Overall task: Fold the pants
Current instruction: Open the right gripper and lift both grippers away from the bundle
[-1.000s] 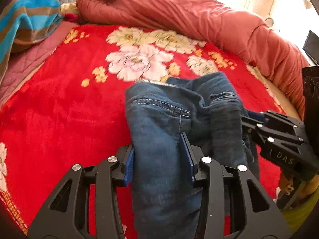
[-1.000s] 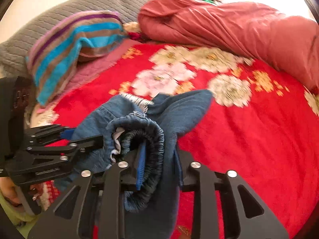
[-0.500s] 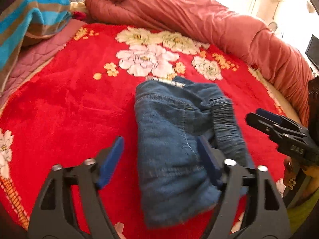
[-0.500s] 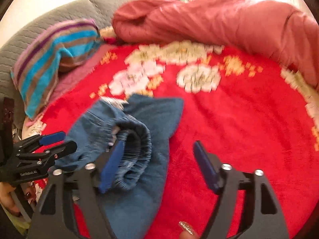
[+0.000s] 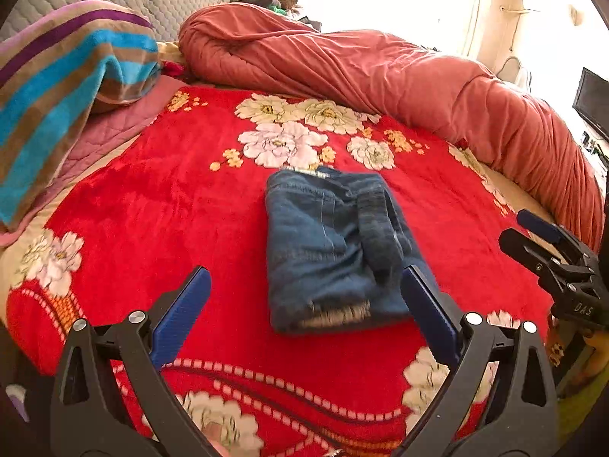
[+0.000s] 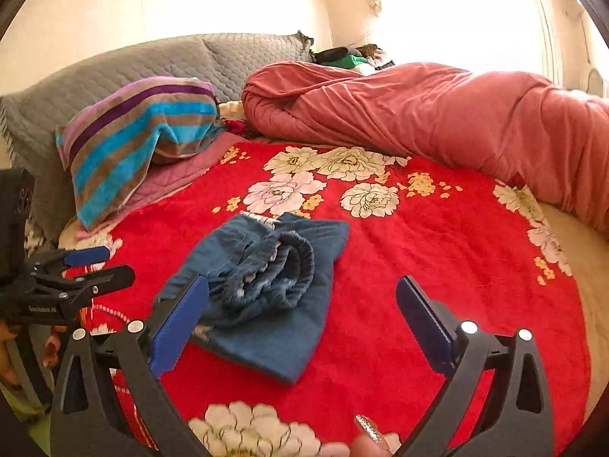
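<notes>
The left gripper [image 5: 306,306] shows matte black, open-framed arms with triangular cutouts, silver round screw heads at the pivots, and flat blue pads [image 5: 182,314] on the fingers. The right gripper [image 6: 302,314] has the same build: black frame, silver screws, blue pads [image 6: 422,316]. White lettering marks each black body. A glittery painted fingernail [image 6: 367,428] peeks in at the bottom edge.

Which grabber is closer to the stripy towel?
Left. The left gripper sits on the striped towel's side of the folded jeans; the right gripper is on the far side. Both are open, holding nothing.
</notes>
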Demonstrator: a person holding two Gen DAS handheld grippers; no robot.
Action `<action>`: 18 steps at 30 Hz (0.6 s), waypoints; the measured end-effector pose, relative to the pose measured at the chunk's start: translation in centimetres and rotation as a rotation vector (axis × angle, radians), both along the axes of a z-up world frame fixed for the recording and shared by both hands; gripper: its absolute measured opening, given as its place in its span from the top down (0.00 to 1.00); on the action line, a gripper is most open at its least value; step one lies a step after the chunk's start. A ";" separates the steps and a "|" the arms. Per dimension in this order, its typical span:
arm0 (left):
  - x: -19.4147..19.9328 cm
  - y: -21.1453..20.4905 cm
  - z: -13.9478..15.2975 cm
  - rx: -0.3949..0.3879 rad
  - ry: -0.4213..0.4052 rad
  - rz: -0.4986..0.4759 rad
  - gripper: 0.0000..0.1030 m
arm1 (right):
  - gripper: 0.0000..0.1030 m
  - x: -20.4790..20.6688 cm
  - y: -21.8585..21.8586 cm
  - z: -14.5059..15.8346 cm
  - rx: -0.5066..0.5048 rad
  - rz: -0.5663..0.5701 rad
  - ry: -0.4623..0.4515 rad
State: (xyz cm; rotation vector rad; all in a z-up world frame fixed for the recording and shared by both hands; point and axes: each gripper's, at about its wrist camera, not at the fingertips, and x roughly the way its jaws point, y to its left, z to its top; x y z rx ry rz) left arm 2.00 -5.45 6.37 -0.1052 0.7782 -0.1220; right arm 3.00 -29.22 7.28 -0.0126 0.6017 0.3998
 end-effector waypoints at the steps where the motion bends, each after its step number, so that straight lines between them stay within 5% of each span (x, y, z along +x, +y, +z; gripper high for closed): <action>1: -0.4 0.0 0.0 0.004 0.000 0.002 0.09 | 0.05 -0.4 0.0 0.0 -0.007 0.001 0.001; 18: -4.9 0.7 -3.3 0.013 0.069 0.002 0.09 | 0.05 -4.8 0.5 -4.0 -0.029 -0.062 0.151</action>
